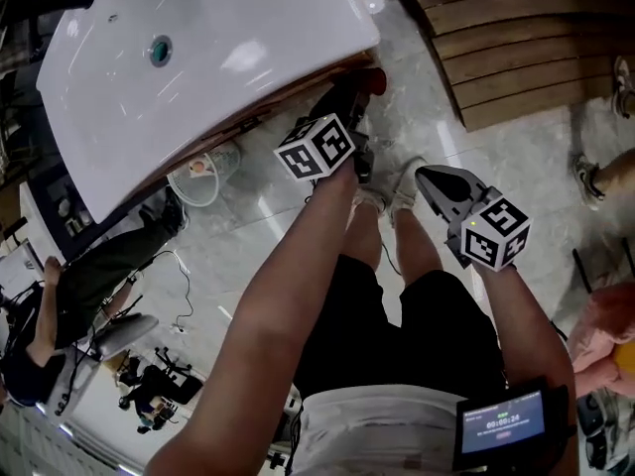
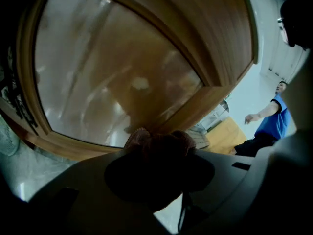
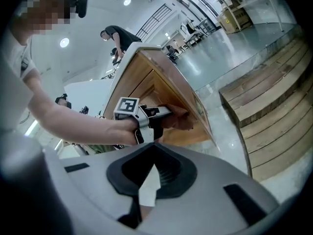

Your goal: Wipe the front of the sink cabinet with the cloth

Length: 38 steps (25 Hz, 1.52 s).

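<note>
Glossy cabinet [image 2: 122,72] fills the left gripper view. Left gripper [image 3: 166,113] clamps cloth [image 3: 180,119], seen touching the wood from the right gripper view; right gripper [image 3: 155,155] closed, empty.

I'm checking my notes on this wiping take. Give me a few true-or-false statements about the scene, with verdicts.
1. The left hand-held gripper holds the cloth. True.
2. The cloth lies on the floor. False: it is held up at the wooden cabinet front.
3. The right hand-held gripper grips a second cloth. False: its jaws are together and empty.
4. The sink top is white. True.
</note>
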Tool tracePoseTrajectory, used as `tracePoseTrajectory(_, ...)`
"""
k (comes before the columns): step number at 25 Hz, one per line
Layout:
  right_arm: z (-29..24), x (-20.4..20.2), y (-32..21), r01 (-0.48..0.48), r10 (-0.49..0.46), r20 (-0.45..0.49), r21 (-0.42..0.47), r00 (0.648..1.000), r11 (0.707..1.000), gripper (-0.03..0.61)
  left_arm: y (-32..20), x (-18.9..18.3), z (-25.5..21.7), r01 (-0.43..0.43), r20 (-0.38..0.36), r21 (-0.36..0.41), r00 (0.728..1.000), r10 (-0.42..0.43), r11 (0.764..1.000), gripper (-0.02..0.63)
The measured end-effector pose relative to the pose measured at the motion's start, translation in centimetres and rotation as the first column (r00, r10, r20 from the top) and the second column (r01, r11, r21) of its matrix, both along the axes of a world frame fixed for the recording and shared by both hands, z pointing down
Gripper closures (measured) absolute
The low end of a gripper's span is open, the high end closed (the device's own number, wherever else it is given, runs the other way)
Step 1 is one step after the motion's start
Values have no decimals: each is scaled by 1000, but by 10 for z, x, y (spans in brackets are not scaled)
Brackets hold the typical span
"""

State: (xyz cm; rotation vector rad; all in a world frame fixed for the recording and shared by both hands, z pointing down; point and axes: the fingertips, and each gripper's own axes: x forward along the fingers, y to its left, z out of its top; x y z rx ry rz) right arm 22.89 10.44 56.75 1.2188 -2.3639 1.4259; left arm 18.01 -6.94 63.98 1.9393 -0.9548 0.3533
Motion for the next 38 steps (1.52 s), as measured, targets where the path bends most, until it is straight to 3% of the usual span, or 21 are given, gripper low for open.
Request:
tracePoseTrajectory(8,1,-28,-12,58,-58,3,10,998,998,566,-13,-93,3,176,47,1,983,-176,984,472)
tracePoseTrajectory(16,0,-42,-16,89,-89,3,6,996,996,566,3,-164,10,235,132,-1,964,-233,972,472)
tracePoseTrajectory(24,6,-45,-9,96,-96,5,-7,995,995,566,5,-228,26,393,166,2,907,-387,920,472)
tracePoseTrajectory(31,9,-41,-5,83,-83,11,-10,997,997,566,-13,-209,40,339,185,5,924,-334,941,472)
tracePoseTrajectory(38,10,-28,-4,59,-59,6,-4,998,998,566,-2,-151,49,269,150,-8,952,-265,963,472)
